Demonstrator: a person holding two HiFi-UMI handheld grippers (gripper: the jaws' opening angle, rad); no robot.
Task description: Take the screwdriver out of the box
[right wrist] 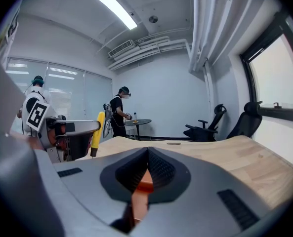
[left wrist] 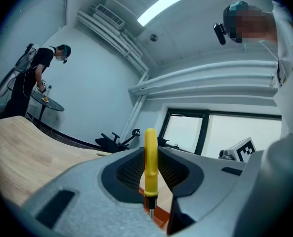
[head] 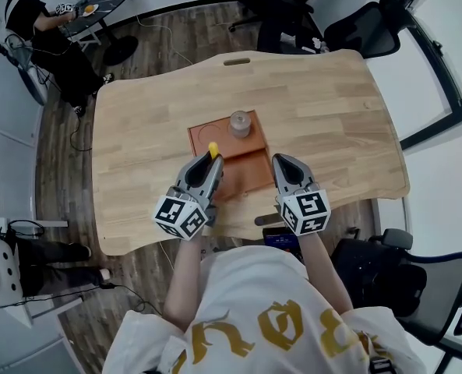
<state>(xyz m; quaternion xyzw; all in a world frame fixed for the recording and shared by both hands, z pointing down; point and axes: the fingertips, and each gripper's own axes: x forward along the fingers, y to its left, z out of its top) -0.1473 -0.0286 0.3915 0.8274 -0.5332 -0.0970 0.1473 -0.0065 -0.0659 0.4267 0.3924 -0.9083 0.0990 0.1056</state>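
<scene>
Honestly, from the head view the left gripper [head: 207, 162] has the yellow screwdriver [head: 213, 149] poking past its fingertips just over the orange box [head: 215, 131], so lift straight up until the tip clears the wall. Left gripper view: the pads are clamped on the handle just above the shaft, so keep that squeeze even. Right gripper view: the right gripper [right wrist: 147, 149] looks pinched on the box edge, so I'd hold it down.

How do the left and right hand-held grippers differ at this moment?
The left hand-held gripper clamps the yellow screwdriver, handle up; the right hand-held gripper appears to pinch the orange box by its edge. The left is over the box's left part, the right at its right side. Both are closed on something.
</scene>
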